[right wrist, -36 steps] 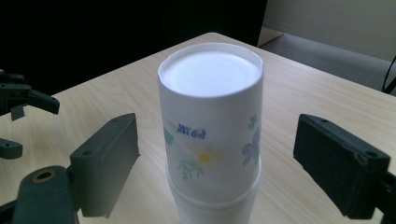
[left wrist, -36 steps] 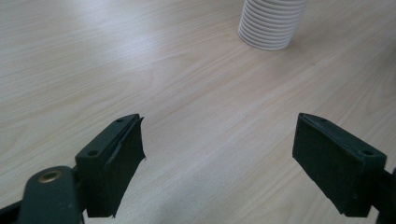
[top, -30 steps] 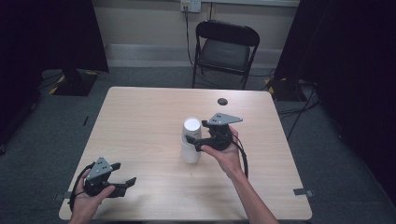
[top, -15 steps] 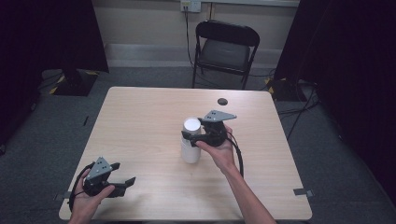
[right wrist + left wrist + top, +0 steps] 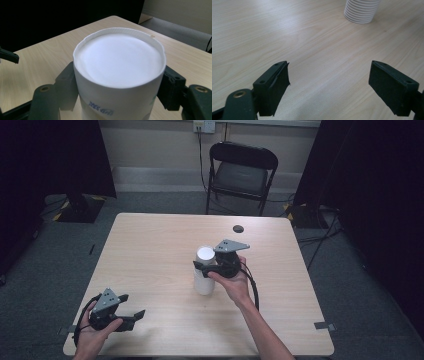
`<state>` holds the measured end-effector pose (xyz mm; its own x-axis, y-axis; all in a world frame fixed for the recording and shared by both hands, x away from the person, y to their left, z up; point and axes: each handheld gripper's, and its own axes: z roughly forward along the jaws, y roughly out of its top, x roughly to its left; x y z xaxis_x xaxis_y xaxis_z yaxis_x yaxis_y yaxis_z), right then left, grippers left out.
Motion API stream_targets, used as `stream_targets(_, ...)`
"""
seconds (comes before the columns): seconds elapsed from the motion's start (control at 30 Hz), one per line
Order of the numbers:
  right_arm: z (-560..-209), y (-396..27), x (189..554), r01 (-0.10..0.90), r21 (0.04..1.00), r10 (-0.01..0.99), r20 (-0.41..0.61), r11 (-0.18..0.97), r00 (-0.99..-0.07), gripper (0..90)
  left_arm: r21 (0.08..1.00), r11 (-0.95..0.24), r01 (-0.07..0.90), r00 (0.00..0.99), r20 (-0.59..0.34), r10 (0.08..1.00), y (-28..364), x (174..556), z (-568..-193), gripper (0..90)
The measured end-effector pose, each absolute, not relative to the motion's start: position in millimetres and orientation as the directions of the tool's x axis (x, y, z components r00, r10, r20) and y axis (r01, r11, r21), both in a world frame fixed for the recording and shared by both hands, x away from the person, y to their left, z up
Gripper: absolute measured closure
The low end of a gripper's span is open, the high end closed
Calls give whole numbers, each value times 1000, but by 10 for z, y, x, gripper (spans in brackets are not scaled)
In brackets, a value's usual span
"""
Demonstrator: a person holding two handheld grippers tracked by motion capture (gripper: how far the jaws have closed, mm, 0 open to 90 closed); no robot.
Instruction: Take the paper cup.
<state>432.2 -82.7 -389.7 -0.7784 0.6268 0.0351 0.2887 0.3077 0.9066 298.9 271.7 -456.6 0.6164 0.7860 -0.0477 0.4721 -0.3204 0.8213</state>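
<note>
Behind table (image 5: 150, 245): folding chair (image 5: 240, 170)

The counter (image 5: 150, 250) looks like pale wood laminate with a fine grain, smooth and with a soft sheen where the light falls. The stack of cups (image 5: 117, 75) is white paper, matt, with ribbed rolled rims at its foot near the counter — the top surface is plain and slightly chalky. The jaws of both grippers are black plastic, matt, with small brass-coloured metal rivets. The chair (image 5: 240, 170) beyond the far edge has a dark padded seat, probably vinyl, on a black metal frame.
</note>
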Motion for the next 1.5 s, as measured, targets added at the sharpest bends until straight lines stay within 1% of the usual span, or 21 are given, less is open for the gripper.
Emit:
stream_targets(0.5, -3822, -821, 4311, 264, 914, 629, 14, 307, -777, 306, 821, -317, 474, 614, -51, 788, 2721, 2989, -4567, 162)
stream_targets(0.77, -3737, -831, 4317, 249, 927, 629, 19, 281, -777, 310, 821, -317, 474, 615, -51, 787, 2727, 2995, -4570, 161)
stream_targets(1.27, -3712, -871, 4321, 252, 936, 629, 44, 246, -776, 309, 819, -324, 474, 617, -46, 786, 2728, 3008, -4577, 158)
stream_targets(1.5, -3655, -876, 4332, 237, 944, 622, 44, 231, -781, 312, 817, -326, 476, 620, -48, 783, 2725, 3015, -4581, 158)
